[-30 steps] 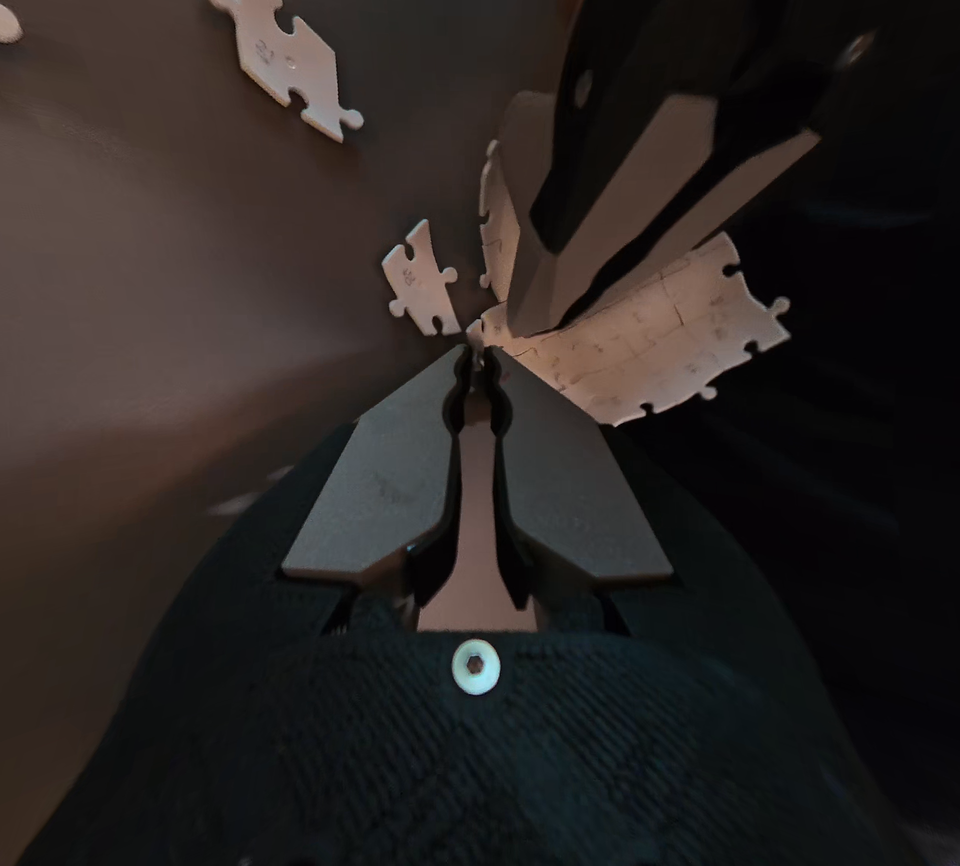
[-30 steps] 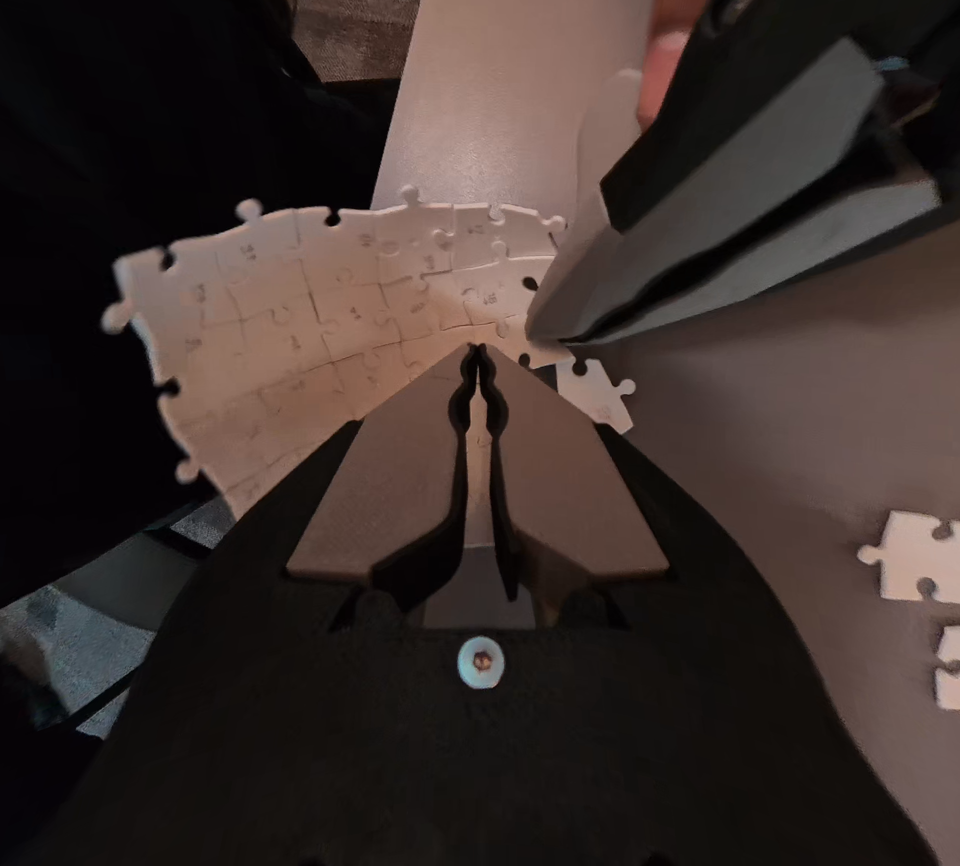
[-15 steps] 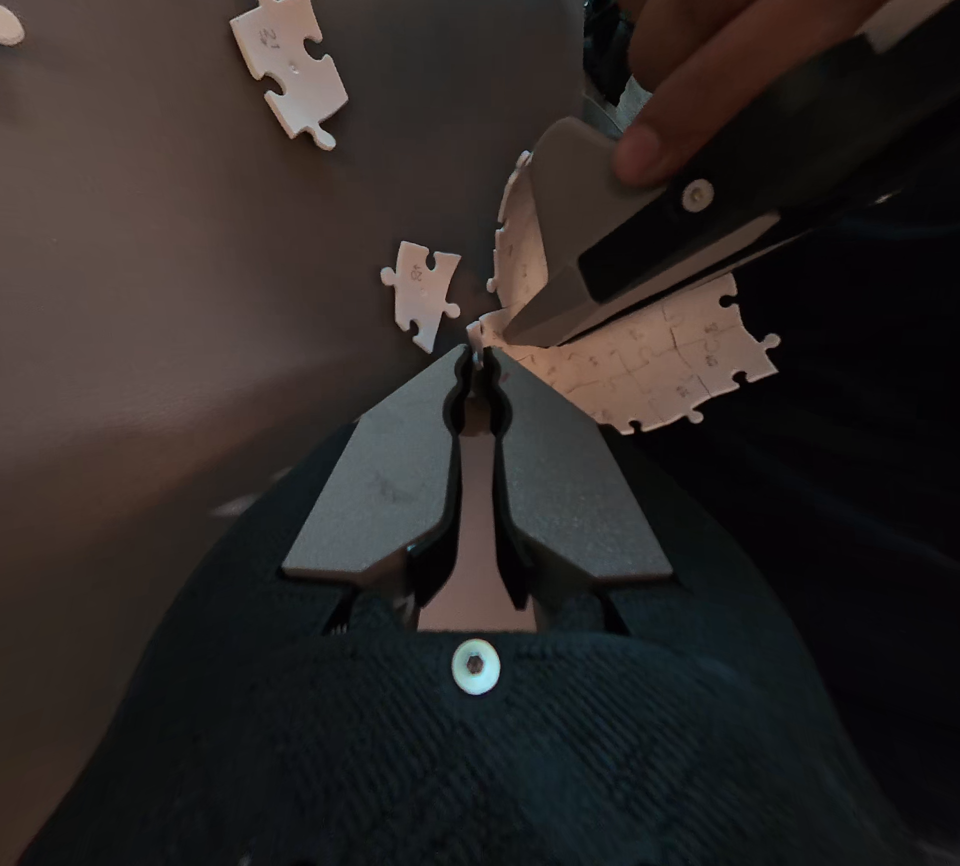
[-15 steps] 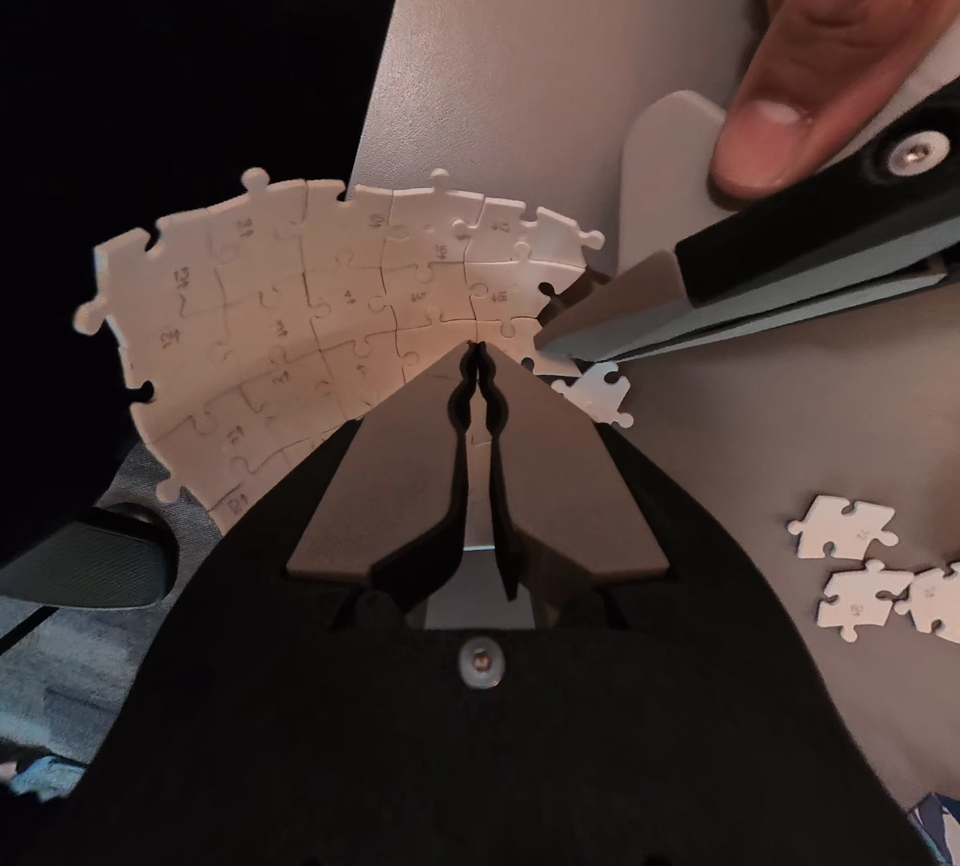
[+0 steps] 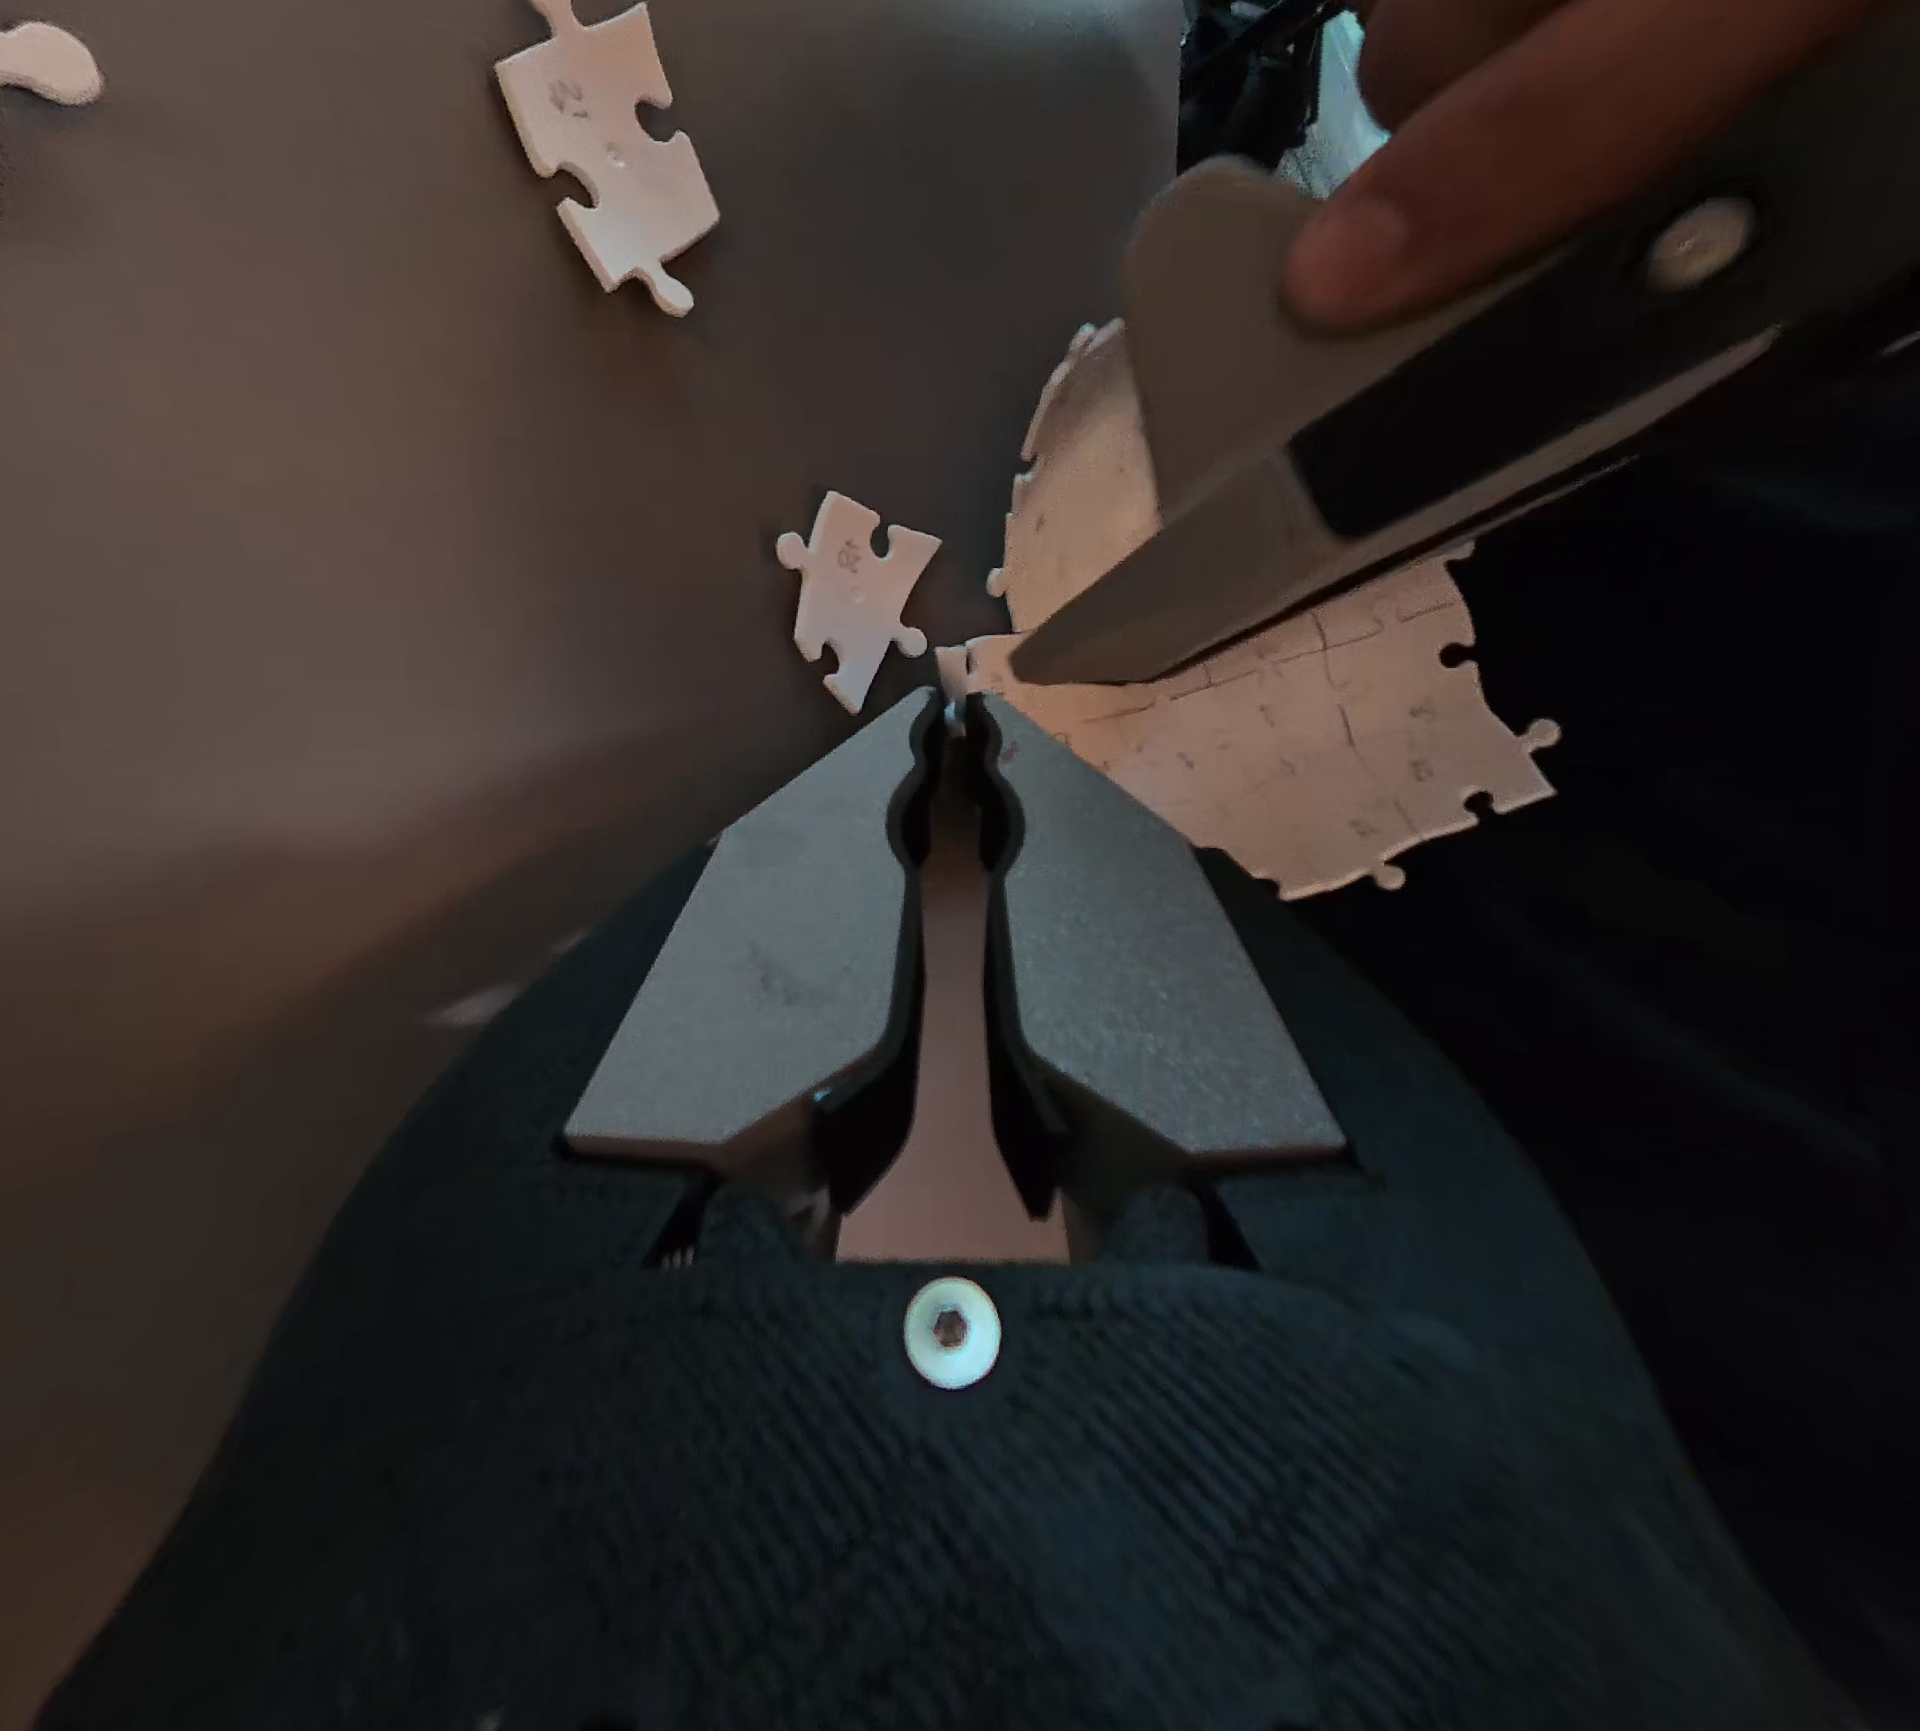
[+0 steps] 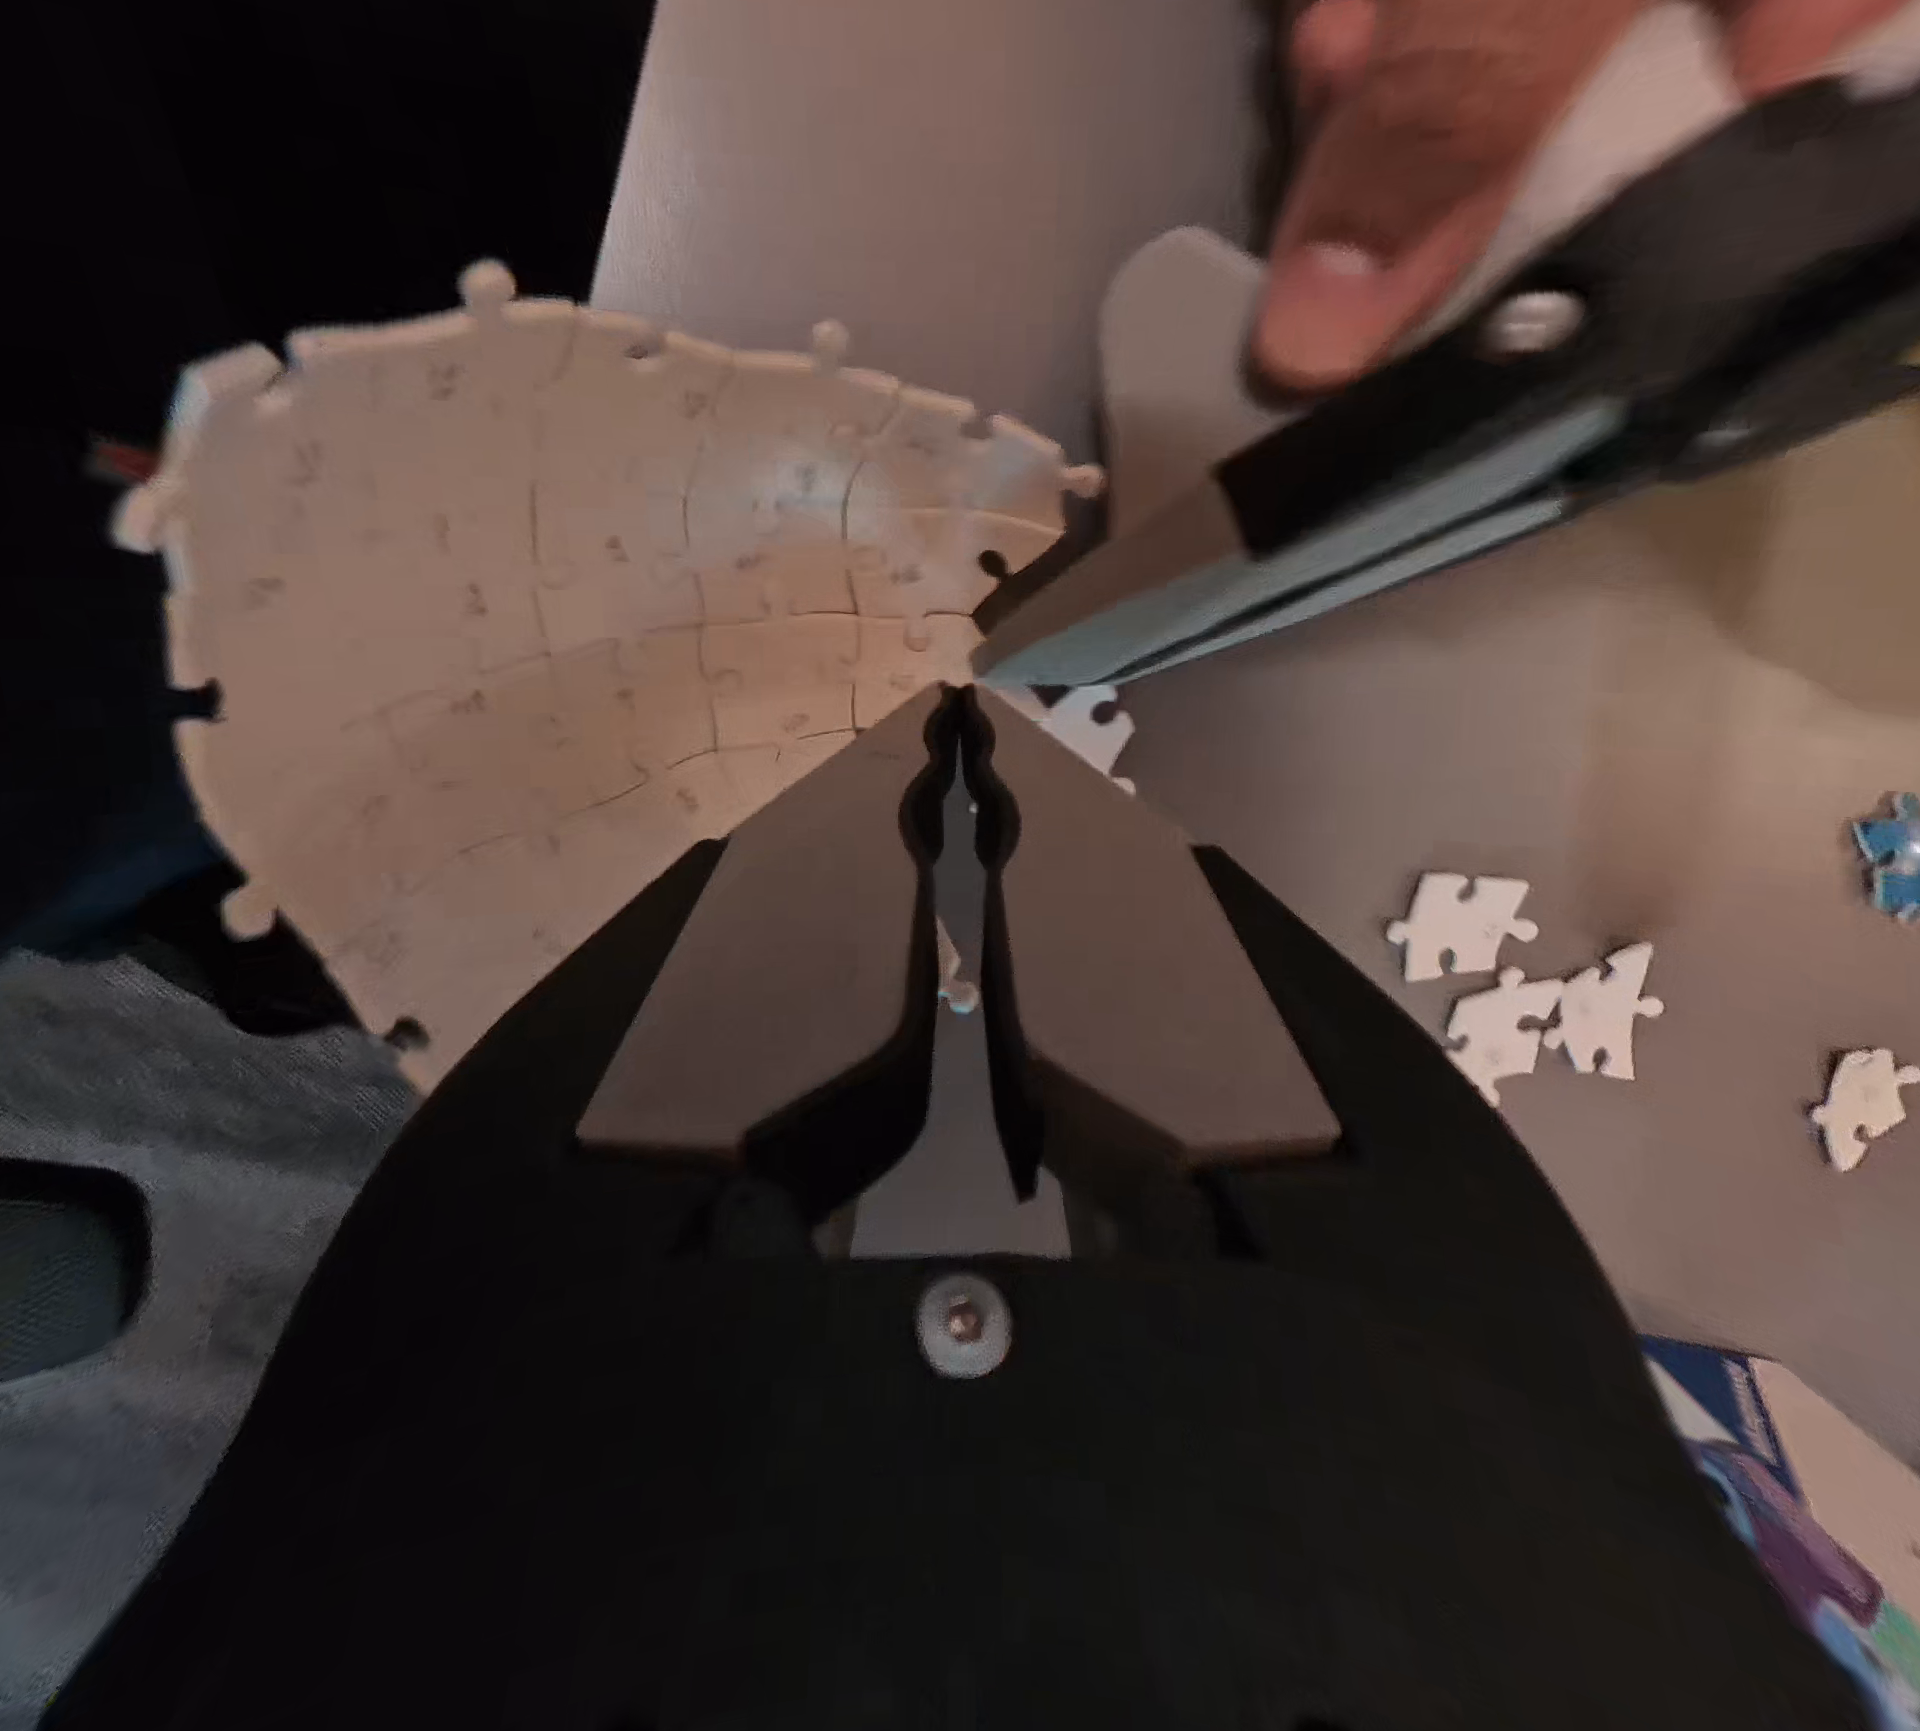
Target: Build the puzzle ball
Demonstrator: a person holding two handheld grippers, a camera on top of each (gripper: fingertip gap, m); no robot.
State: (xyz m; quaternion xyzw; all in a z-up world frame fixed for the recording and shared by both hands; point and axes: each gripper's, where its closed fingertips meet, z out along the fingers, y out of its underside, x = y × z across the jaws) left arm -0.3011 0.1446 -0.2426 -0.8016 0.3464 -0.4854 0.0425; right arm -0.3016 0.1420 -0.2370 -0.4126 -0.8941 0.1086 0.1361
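Grey tabletop [image 5: 312, 538] below, and the left gripper [image 5: 958, 707] and right gripper [image 6: 958, 694] are each clamped on the same corner of the curved puzzle shell [image 6: 520, 642], held up off the table's edge. Loose pieces [image 6: 1465, 928] wait nearby. Twist those grips against each other and I'd expect the seams to pop.

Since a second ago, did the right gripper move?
Yes: the right gripper swung down rightward; its tip stayed beside the small loose piece.
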